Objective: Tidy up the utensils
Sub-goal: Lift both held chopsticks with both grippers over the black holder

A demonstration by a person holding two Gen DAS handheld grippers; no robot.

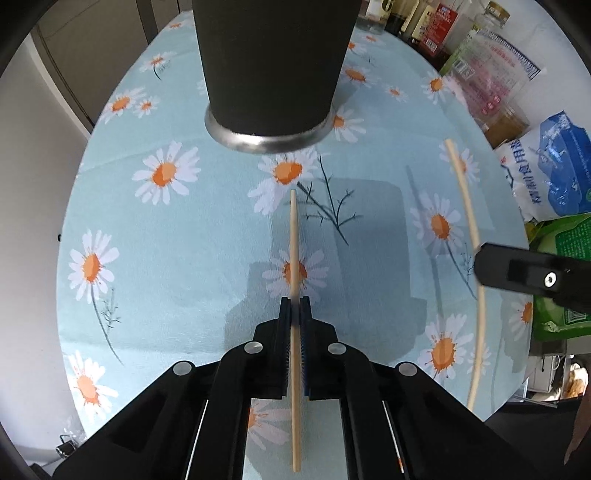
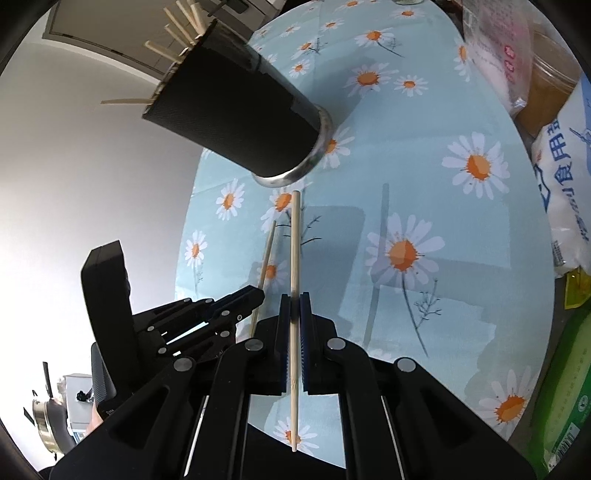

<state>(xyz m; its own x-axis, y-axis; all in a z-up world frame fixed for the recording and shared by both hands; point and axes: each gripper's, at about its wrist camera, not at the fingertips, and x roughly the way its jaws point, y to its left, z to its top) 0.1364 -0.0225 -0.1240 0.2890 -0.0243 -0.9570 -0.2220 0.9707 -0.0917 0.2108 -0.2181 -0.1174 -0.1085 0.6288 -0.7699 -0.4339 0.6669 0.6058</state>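
A black utensil cup [image 1: 271, 66] with a metal base stands on the daisy tablecloth [image 1: 155, 229] straight ahead in the left wrist view. In the right wrist view the cup [image 2: 236, 118] holds several wooden chopsticks [image 2: 173, 33]. My left gripper [image 1: 294, 301] is shut on a wooden chopstick [image 1: 294, 229] above the cloth. My right gripper [image 2: 294, 297] is shut on another chopstick [image 2: 295, 240], its tip near the cup's base. The right gripper [image 1: 517, 273] with its chopstick [image 1: 467, 195] shows at the right in the left wrist view. The left gripper [image 2: 255, 291] with its chopstick [image 2: 267, 251] shows left in the right wrist view.
Bottles and jars [image 1: 436, 26] line the table's far right edge. A clear food container [image 1: 491, 85], a blue and white bag [image 1: 554, 166] and a green bag [image 1: 561, 266] stand along the right side. The table edge runs along the left.
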